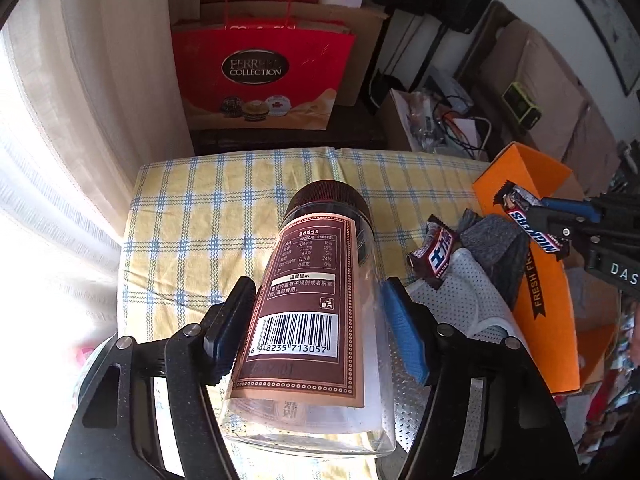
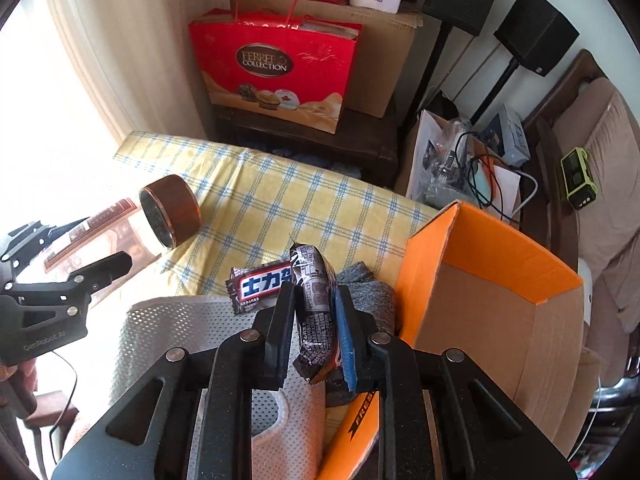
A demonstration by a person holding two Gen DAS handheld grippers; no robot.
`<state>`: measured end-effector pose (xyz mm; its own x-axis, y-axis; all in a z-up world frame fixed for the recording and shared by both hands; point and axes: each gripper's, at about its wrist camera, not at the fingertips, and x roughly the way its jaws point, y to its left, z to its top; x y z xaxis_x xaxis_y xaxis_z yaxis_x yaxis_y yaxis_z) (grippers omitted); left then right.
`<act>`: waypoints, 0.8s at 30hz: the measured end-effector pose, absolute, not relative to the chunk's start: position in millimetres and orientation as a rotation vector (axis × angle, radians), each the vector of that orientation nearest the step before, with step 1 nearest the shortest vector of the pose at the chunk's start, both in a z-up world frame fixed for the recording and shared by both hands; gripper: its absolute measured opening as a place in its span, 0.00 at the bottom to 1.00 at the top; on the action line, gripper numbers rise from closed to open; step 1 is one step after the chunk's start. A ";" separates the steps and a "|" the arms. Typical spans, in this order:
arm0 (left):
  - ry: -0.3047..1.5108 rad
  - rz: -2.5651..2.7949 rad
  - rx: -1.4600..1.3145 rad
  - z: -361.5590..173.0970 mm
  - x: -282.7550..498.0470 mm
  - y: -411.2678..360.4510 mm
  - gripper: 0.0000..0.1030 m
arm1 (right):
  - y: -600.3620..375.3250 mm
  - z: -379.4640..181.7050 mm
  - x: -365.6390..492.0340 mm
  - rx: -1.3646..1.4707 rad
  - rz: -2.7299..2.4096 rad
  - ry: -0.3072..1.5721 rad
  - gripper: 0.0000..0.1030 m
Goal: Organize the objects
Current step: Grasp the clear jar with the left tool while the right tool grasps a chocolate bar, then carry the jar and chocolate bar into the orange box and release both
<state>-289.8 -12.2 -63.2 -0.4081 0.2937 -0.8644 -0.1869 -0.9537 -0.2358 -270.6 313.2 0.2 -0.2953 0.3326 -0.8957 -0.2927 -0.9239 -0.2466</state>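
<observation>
A clear jar [image 1: 316, 300] with a brown lid and brown label was held between the pads of the left gripper [image 1: 318, 328], jaws closed on its body, lifted and tilted with the lid pointing away over the checked cloth [image 1: 208, 208], well to the left of the orange box [image 2: 492, 280]; a Snickers bar [image 2: 316, 304] was pinched edgewise in the right gripper [image 2: 314, 332], just left of that box's open mouth; a second chocolate bar [image 2: 260, 286], a grey cloth [image 2: 372, 296] and a white mesh mat [image 2: 176, 340] lay on the table just left of the box. The step in hand was judged to be dropping the bar into the box; it would be done well if the bar were carried fully past the near orange wall before the jaws were eased apart, so that the wrapper was not caught on the rim; the jar was best kept firmly clamped, since smooth glass held at a tilt could slip. Both grippers were aimed forward and downward, the right one angled toward the box.
</observation>
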 end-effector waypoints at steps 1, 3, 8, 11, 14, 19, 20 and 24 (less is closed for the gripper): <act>-0.144 2.419 -1.508 -60.7 -287.8 -10.7 0.61 | 311.5 5.0 -266.3 -1.563 2.262 -0.049 0.19; -0.147 2.425 -1.503 -56.0 -284.0 -8.6 0.61 | 310.4 14.0 -257.8 -1.543 2.274 -0.045 0.19; -0.170 2.434 -1.452 -33.0 -273.2 -1.2 0.61 | 318.0 36.7 -235.7 -1.484 2.290 -0.007 0.19; -0.164 2.445 -1.394 -11.0 -266.1 10.0 0.61 | 329.0 50.1 -219.8 -1.445 2.287 0.027 0.19; -0.177 2.440 -1.327 11.0 -259.6 26.1 0.61 | 341.4 59.9 -203.3 -1.411 2.276 0.064 0.19; -0.171 2.394 -1.254 36.4 -254.4 67.1 0.61 | 365.1 64.6 -171.6 -1.387 2.233 0.127 0.19; -0.175 2.385 -1.242 39.7 -254.2 75.8 0.61 | 371.2 64.7 -165.6 -1.383 2.220 0.141 0.19; -0.200 2.353 -1.206 44.0 -253.0 111.4 0.61 | 394.7 62.6 -139.8 -1.358 2.179 0.205 0.19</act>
